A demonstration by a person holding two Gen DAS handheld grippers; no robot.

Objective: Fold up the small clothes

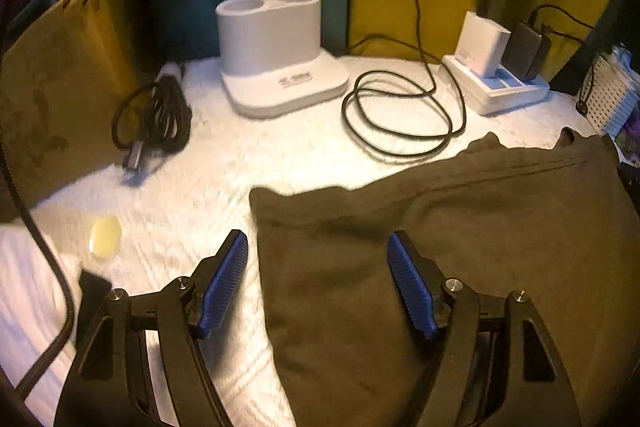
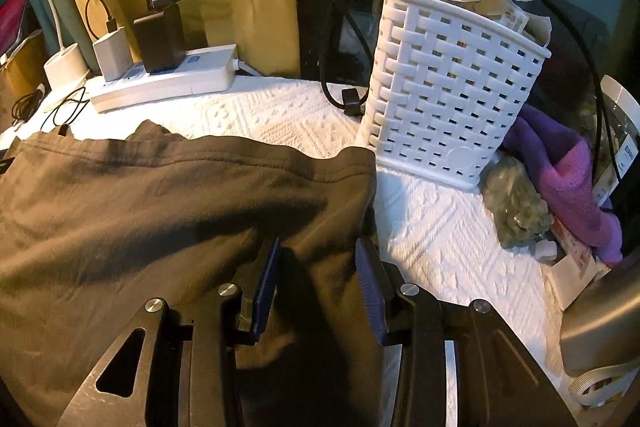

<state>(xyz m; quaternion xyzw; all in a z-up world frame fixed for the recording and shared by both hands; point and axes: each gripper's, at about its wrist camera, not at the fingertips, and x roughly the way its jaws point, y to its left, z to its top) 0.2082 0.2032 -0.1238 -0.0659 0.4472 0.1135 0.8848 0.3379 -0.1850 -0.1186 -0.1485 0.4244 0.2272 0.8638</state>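
A dark olive-brown garment [image 1: 460,247] lies spread on the white textured cloth [image 1: 224,163]. My left gripper [image 1: 318,255] is open, straddling the garment's left edge: its left finger [image 1: 224,283] is over the white cloth, its right finger [image 1: 408,283] over the fabric. In the right wrist view the same garment [image 2: 160,211] fills the left and centre. My right gripper [image 2: 316,263] is open above the garment's right edge, with a fold of cloth between the blue pads, not pinched.
At the back stand a white lamp base [image 1: 280,63], coiled black cables [image 1: 400,115], a power strip with chargers [image 2: 160,83] and a cable bundle [image 1: 160,119]. A white woven basket [image 2: 452,87], purple cloth [image 2: 568,183] and a greenish lump [image 2: 516,203] stand right. A yellowish disc [image 1: 105,237] lies left.
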